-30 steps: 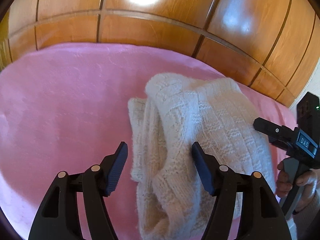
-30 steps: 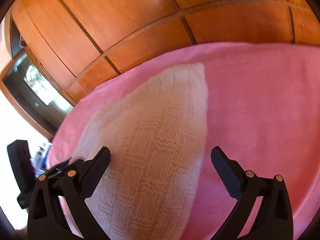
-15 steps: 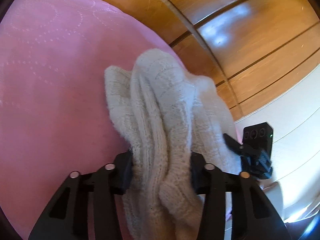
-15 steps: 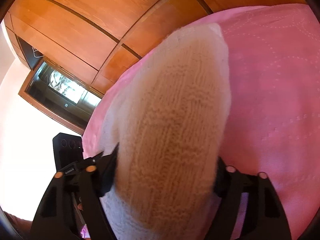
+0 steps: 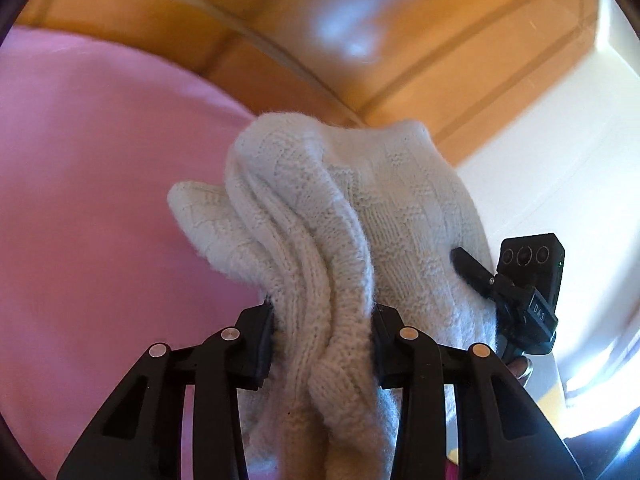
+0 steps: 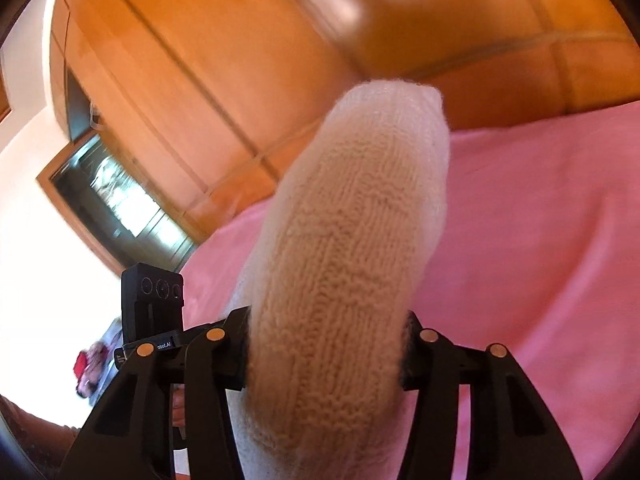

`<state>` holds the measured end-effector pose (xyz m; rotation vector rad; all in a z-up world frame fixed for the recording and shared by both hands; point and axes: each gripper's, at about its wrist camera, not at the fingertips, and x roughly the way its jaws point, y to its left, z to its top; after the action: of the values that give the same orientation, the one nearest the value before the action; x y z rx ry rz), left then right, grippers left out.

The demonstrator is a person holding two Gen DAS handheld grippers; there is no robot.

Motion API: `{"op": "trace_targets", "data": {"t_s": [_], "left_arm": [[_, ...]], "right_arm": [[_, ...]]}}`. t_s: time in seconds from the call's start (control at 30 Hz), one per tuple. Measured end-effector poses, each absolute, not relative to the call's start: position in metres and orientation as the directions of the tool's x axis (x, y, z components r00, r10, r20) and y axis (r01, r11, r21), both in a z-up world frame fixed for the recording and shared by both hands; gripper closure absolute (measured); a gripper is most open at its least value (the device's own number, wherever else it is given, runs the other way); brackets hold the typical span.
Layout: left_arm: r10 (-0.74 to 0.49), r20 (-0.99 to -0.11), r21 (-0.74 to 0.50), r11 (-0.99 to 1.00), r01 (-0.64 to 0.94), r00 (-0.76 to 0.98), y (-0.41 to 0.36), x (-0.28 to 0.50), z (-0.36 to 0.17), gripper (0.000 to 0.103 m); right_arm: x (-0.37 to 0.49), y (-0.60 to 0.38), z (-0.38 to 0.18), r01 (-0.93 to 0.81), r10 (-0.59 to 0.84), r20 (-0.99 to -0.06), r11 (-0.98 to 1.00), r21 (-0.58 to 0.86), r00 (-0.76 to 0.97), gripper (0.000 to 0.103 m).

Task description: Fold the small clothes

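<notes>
A cream knitted garment [image 5: 348,216] is bunched in thick folds and held up above the pink bedspread [image 5: 88,200]. My left gripper [image 5: 322,344] has its jaws still closing, with both pads pressed on a fold at the garment's near edge. In the right wrist view the same knitted garment [image 6: 352,248] rises as a rounded roll, and my right gripper [image 6: 326,352] squeezes it between its pads, jaws still closing. The right gripper [image 5: 472,270] also shows at the right of the left wrist view, gripping the knit's far side.
Glossy wooden wardrobe panels [image 5: 320,40] stand behind the bed. A white wall [image 5: 560,152] lies to the right. In the right wrist view a dark-framed glass opening [image 6: 116,204] sits at the left, and the left gripper's camera block [image 6: 154,304] is close beside my fingers.
Both grippers went from open around the garment on the bedspread to clamped on it. The knit has been lifted and bunched, and both views have swung toward the wardrobe and wall.
</notes>
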<state>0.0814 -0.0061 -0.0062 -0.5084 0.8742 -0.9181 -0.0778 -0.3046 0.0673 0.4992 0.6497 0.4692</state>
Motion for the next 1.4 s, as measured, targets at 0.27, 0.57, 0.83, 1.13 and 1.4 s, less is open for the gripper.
{"op": "trace_targets", "data": {"t_s": [0.27,0.57,0.83,1.13,1.4], "left_arm": [[-0.732,-0.655,-0.532,0.623,0.573,0.189,-0.189,0.099,-0.023,0.064],[-0.574,-0.722,-0.293,0.76,0.58,0.387,-0.211,0.076,-0.017,0.036],[-0.449,-0.726,-0.167,0.85,0.5,0.521,-0.199,0.065,-0.016,0.036],[-0.456,-0.676,-0.159,0.857,0.49,0.579,-0.17,0.037,-0.001,0.036],[-0.436,-0.633,-0.168,0.884,0.436,0.639,-0.138,0.014,0.027,0.017]], "right_arm": [[-0.124,-0.411,0.013,0.137,0.245,-0.597,0.842,0.521,0.764,0.044],[-0.139,-0.407,-0.016,0.282,0.064,-0.642,0.862,0.421,0.764,0.007],[-0.158,-0.332,0.041,0.208,-0.076,-0.597,0.966,0.155,0.799,0.022],[-0.152,-0.317,0.004,0.3,-0.146,-0.701,0.948,0.101,0.698,0.012],[-0.188,-0.306,0.036,0.418,-0.26,-0.654,0.903,0.095,0.71,0.003]]}}
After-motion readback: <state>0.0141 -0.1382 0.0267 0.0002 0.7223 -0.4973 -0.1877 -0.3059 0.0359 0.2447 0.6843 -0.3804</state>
